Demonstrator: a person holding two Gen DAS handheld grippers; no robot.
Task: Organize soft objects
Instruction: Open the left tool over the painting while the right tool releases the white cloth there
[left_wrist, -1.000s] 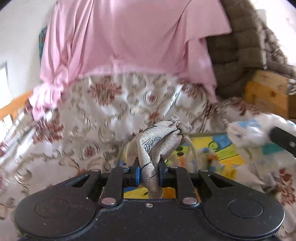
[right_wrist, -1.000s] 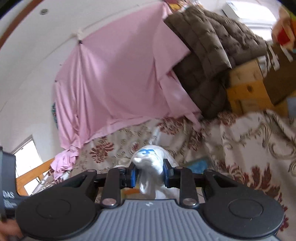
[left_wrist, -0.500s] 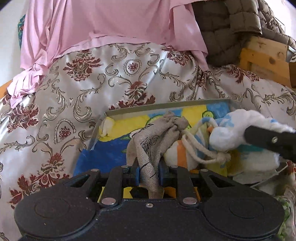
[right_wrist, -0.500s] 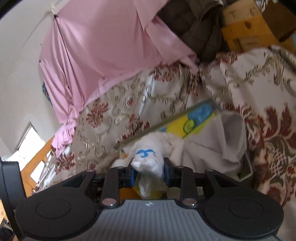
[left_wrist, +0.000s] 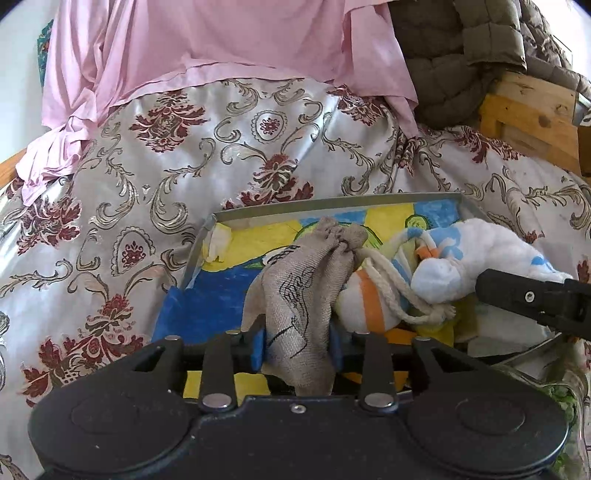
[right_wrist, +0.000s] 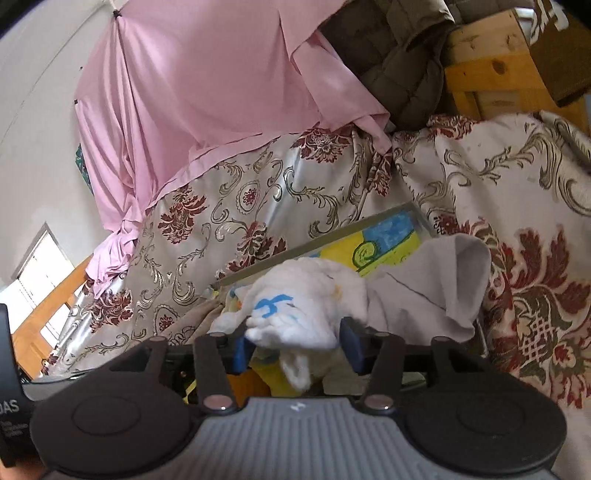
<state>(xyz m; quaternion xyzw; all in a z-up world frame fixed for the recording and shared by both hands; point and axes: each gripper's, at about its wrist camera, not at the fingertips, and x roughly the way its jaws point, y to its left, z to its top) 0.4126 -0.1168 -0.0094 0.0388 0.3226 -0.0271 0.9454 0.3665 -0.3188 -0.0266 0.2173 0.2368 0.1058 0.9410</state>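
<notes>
Surface: silvery satin bedcover with dark-red floral and gold scroll pattern (left_wrist: 184, 177), rumpled, rising into folds behind and right of the tray. Pink draped sheet (left_wrist: 229, 48) hangs over its far edge, brown quilted blanket (left_wrist: 454, 55) piled at far right on a raw pine wooden frame (left_wrist: 532, 110). White wall left, window low left in right wrist view.

Shallow grey metal tray with a blue-yellow painted liner (left_wrist: 332, 203) sits on the bedcover. Far rim and left rim exposed; blue liner area at left is bare, right half is crowded.

Left gripper (left_wrist: 297, 350): jaws opening, beige burlap drawstring pouch with black line drawing (left_wrist: 303, 288) still between the blue pads, its top slumped on the tray liner. Pads look about touching the cloth.

Right gripper (right_wrist: 295, 350): jaws opening, fluffy white soft toy with blue markings (right_wrist: 306, 306) between them, gaps visible beside both pads. Toy lies in the tray against a white-and-orange striped sock (left_wrist: 365, 302) and a grey cloth (right_wrist: 436, 291) draped over the tray's right side.
</notes>
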